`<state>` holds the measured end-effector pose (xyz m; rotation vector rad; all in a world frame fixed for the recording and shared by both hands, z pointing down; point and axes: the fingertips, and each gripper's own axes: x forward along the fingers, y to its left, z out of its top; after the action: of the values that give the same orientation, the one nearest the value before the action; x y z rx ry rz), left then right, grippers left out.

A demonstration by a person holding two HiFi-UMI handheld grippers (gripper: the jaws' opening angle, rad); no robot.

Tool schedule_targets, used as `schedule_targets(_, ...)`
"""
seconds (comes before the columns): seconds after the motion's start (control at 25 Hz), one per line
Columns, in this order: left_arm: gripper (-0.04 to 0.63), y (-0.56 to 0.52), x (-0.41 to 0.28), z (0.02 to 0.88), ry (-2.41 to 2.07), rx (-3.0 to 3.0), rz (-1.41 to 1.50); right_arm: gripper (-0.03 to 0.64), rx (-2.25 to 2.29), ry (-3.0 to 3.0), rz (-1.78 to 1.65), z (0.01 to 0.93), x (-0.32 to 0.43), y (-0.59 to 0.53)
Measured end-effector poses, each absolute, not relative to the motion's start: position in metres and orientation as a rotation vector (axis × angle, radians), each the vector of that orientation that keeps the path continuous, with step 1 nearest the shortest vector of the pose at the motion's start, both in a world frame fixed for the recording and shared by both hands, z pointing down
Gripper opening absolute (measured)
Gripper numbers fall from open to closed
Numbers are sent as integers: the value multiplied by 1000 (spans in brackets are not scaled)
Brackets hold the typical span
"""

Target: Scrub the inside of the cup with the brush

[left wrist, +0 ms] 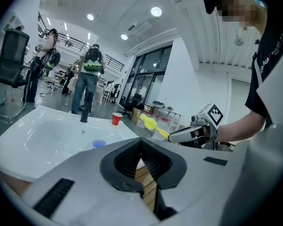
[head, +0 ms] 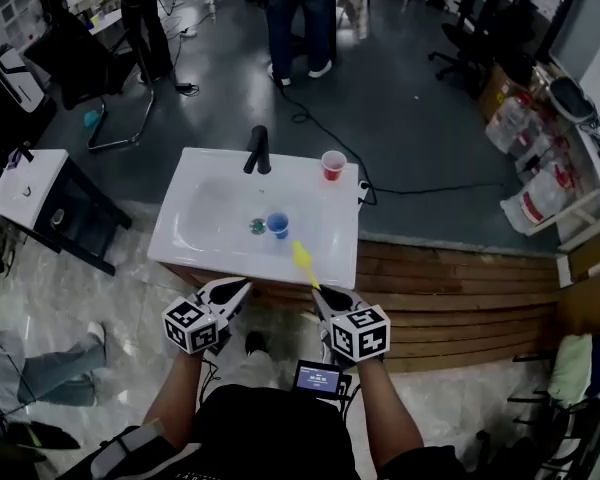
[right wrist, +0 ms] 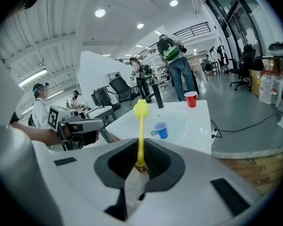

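Observation:
A small blue cup (head: pixel 277 225) stands upright in the white sink basin (head: pixel 205 203), beside the drain (head: pixel 257 226). My right gripper (head: pixel 318 293) is shut on the handle of a yellow brush (head: pixel 303 260), whose head points toward the cup from the sink's near edge. In the right gripper view the brush (right wrist: pixel 141 126) rises from the closed jaws (right wrist: pixel 140 166), short of the blue cup (right wrist: pixel 161 130). My left gripper (head: pixel 242 288) is shut and holds nothing, level with the right one in front of the sink. The left gripper view shows its jaws (left wrist: pixel 142 166) closed and the cup (left wrist: pixel 98 144) ahead.
A red cup (head: pixel 333 165) sits on the sink's far right rim, next to the black faucet (head: pixel 257 150). A wooden platform (head: pixel 460 288) runs right of the sink. People stand beyond it, with a cable (head: pixel 310 123) on the floor and office chairs around.

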<state>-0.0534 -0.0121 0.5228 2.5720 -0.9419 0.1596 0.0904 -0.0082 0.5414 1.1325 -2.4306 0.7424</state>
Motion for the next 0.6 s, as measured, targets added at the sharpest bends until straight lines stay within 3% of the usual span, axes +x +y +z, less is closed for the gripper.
schedule_targets(0.6,3,-104,-111,536,-794,2604,193,40,1271,-2367,765,549,33,-83)
